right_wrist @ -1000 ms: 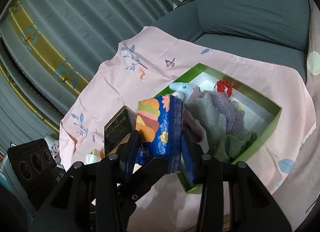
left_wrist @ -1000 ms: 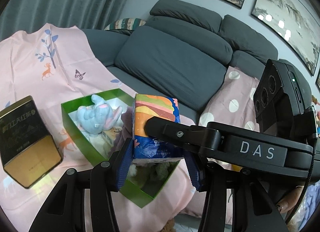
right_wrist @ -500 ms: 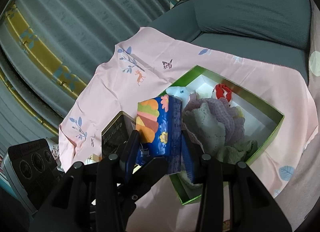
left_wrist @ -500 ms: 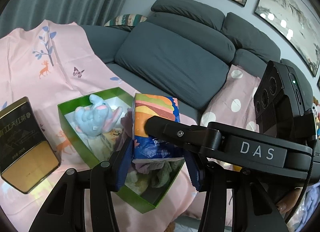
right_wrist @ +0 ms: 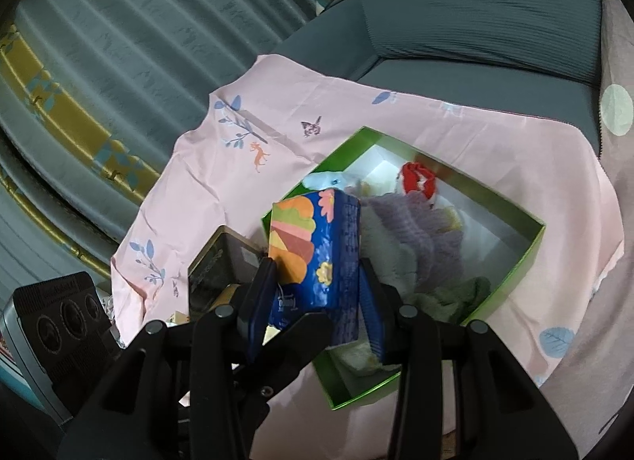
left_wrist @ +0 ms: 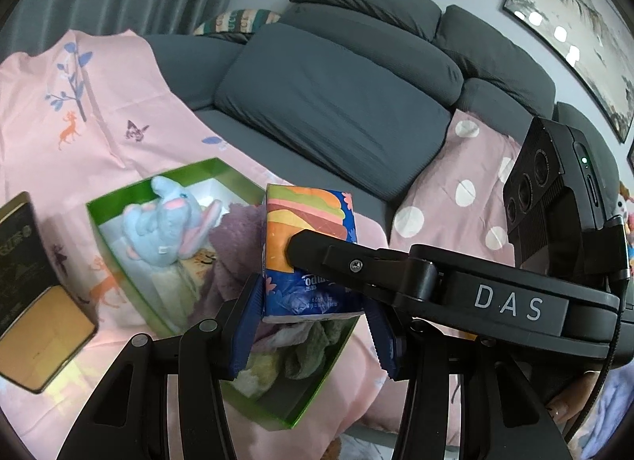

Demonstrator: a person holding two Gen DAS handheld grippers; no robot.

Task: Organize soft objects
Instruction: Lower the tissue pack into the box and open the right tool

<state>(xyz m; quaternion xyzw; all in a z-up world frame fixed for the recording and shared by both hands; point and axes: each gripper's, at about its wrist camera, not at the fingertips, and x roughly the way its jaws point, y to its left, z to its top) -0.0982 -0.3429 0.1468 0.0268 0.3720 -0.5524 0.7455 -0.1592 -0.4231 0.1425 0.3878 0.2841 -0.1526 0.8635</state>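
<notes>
Jaws grip tissue pack; red toy right-view only.

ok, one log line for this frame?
both hand-held grippers shut on tissue pack | pack above green box | plush elephant inside

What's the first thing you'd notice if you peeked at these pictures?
The bright tissue pack, pinched by both claws, left and right, above the green box. Next, the blue plush elephant lying in the box's far corner, beside a purple towel. The box sits on a pink cloth over a grey sofa.
</notes>
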